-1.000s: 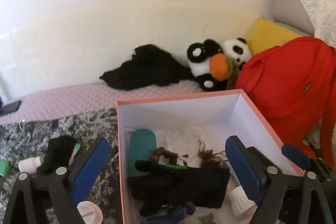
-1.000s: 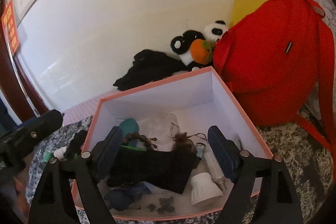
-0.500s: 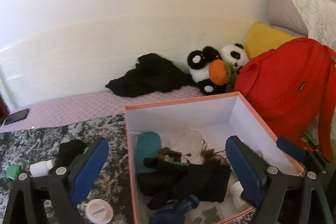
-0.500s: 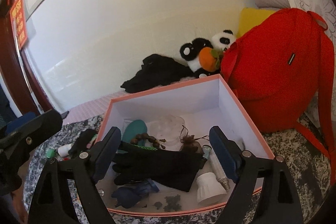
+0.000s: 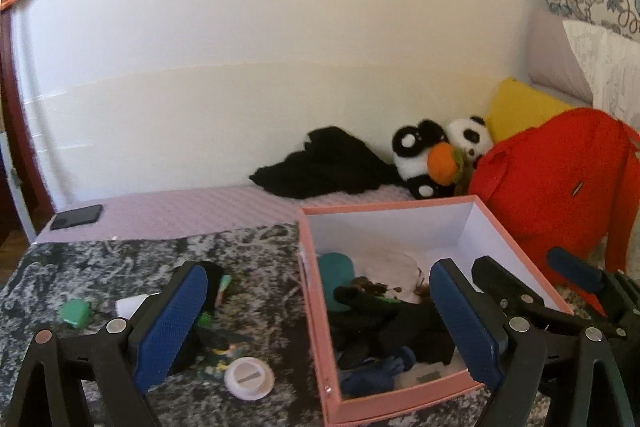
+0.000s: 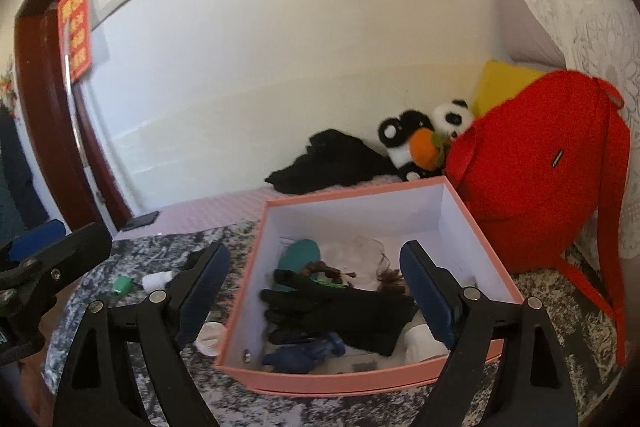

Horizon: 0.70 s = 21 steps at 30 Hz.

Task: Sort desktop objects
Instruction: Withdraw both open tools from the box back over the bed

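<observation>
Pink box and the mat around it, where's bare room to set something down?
Inside the pink box, only the far floor strip behind the black glove is bare. On the patterned mat, the stretch between the green block and phone is free. The white cap area is crowded.

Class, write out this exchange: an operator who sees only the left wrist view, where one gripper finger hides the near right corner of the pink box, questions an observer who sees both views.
Operator: My finger blocks the box's near right corner. Is anything lying there?
Observer: Yes. A white bulb-shaped object lies inside the pink box, next to the black glove.
Operator: I only see the edge of the right gripper. Is it carrying anything?
Observer: No. The right gripper is open, with nothing held between its fingers.
</observation>
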Each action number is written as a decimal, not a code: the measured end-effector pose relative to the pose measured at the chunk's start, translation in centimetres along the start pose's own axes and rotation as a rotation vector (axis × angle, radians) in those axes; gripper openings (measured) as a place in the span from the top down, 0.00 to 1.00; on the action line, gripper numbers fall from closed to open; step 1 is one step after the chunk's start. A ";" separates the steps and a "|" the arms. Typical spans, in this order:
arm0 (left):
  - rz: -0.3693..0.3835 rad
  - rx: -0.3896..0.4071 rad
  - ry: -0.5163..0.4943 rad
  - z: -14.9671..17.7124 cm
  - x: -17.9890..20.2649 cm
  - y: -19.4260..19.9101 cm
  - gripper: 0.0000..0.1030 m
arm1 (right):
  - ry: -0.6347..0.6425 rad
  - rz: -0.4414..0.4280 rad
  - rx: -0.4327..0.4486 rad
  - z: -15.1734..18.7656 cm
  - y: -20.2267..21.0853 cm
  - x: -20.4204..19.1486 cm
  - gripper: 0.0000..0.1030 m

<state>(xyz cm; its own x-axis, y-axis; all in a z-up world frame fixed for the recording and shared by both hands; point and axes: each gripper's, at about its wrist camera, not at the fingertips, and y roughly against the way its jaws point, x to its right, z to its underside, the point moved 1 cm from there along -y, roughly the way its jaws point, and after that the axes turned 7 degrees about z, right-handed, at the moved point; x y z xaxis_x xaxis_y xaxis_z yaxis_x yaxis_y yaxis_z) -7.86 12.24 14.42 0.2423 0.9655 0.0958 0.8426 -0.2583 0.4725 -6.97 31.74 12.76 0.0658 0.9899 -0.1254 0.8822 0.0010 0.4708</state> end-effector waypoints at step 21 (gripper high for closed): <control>-0.292 -0.014 0.089 6.4 -17.7 9.3 0.07 | 0.203 -0.126 0.048 2.5 5.7 -16.1 0.10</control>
<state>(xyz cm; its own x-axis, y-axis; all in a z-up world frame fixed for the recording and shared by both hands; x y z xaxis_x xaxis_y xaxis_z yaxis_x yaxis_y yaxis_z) -1.20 -7.43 11.54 -0.0526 0.9982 0.0302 0.8637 0.0303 0.5032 -1.86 15.46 15.26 -0.1370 0.9906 -0.0005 0.8990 0.1246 0.4198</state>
